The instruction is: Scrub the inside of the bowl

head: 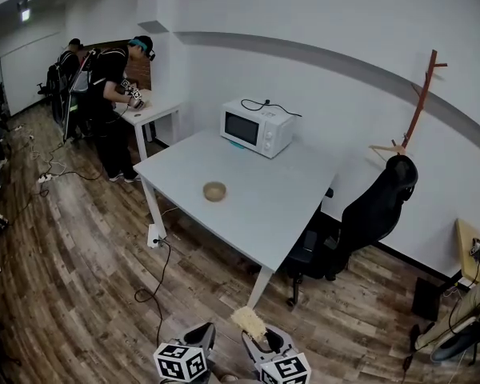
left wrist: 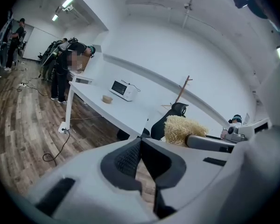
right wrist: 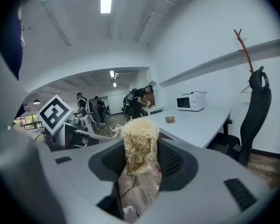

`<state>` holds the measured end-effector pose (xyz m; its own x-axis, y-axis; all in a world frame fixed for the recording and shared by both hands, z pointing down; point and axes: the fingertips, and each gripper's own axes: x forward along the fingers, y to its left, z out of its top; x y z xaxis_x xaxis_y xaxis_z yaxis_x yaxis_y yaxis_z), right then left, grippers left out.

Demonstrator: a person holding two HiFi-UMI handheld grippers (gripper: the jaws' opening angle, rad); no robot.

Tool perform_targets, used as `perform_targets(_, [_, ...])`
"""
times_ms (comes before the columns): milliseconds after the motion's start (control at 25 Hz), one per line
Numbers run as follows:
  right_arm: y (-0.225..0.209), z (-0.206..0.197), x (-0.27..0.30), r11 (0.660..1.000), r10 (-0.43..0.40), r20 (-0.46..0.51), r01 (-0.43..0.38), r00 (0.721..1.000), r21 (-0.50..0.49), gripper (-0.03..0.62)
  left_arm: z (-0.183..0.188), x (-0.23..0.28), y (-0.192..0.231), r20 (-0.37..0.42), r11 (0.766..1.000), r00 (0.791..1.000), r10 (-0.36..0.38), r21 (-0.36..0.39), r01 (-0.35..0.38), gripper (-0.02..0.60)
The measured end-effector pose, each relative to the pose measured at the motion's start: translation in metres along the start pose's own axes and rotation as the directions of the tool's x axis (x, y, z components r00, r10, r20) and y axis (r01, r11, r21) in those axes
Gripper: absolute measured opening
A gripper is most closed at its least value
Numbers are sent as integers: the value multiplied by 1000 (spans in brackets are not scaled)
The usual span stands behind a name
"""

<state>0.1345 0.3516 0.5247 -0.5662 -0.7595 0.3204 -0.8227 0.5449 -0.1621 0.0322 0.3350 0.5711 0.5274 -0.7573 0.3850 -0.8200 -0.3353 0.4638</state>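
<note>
One white table (head: 280,198) on wood floor (head: 80,270), bowl (head: 214,191) and microwave (head: 257,127) atop.

Hand-held tools. The left gripper (left wrist: 140,146) and the right gripper (right wrist: 142,158) have smooth, pale grey moulded plastic shells pierced by dark rectangular slots (right wrist: 238,193). The fingers (left wrist: 127,158) are dark grey pads with a fine ribbed texture. Each gripper carries a white cube (head: 182,363) printed with black square markers.
</note>
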Motion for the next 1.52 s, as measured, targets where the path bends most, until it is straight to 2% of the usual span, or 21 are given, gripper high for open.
perform_targets(160, [-2, -13, -2, 999, 20, -40, -18, 999, 46, 184, -8, -7, -2, -5, 1000, 1000, 15, -8, -15, 20])
perform_targets(360, [1, -24, 1, 999, 34, -62, -31, 998, 43, 184, -14, -14, -1, -8, 999, 999, 38, -24, -38, 20])
perform_targets(600, [1, -20, 18, 998, 21, -61, -17, 998, 54, 184, -12, 1, 16, -24, 1000, 999, 24, -7, -24, 20])
perform_targets(880, [-16, -5, 54, 998, -19, -65, 23, 998, 63, 184, 20, 32, 39, -36, 1000, 999, -3, 20, 4, 20])
perform_targets(1080, [-23, 16, 101, 998, -22, -51, 24, 998, 51, 184, 51, 54, 67, -35, 999, 999, -18, 26, 19, 20])
perform_targets(1520, [-6, 64, 202, 999, -6, -30, 7, 1000, 46, 184, 119, 88, 132, -41, 998, 998, -46, 43, 48, 20])
